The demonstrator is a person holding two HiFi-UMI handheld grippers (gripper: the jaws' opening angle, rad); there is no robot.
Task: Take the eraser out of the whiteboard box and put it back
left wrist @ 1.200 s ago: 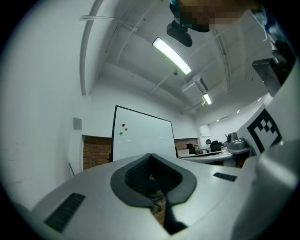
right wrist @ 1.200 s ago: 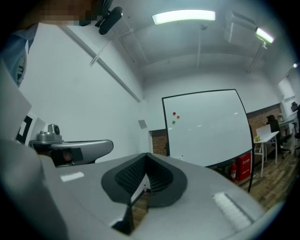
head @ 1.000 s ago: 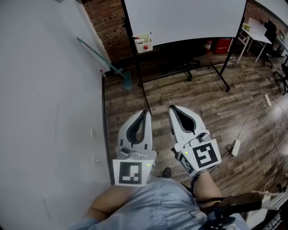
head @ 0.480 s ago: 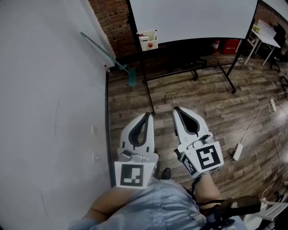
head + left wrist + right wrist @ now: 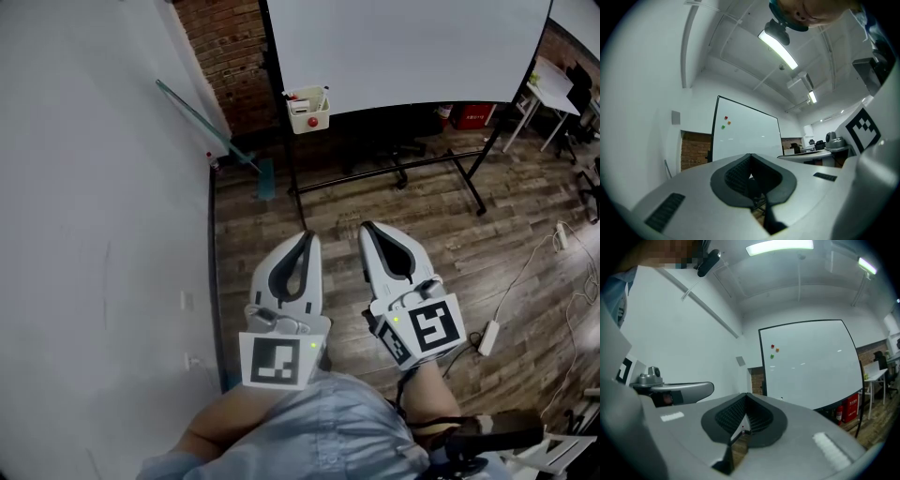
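A small white whiteboard box [image 5: 307, 109] hangs at the lower left corner of the whiteboard [image 5: 403, 47], with a red dot on its front and markers sticking up; I cannot make out the eraser in it. My left gripper [image 5: 307, 235] and right gripper [image 5: 366, 228] are held side by side over the wooden floor, pointing at the board and well short of it. Both are shut with nothing in them. In the left gripper view the left gripper [image 5: 750, 157] aims at the whiteboard [image 5: 745, 136]. The right gripper [image 5: 746, 397] likewise faces the whiteboard [image 5: 811, 366].
A long teal-handled broom [image 5: 202, 117] leans on the white wall [image 5: 94, 234] at left. The board's black stand legs [image 5: 469, 183] spread over the floor. A power strip [image 5: 487, 336] and cables lie at right; a red case [image 5: 473, 114] and a white table [image 5: 553, 80] stand behind.
Both grippers have moved forward together toward the whiteboard, still shut; the box and stand now sit lower and closer in the head view.
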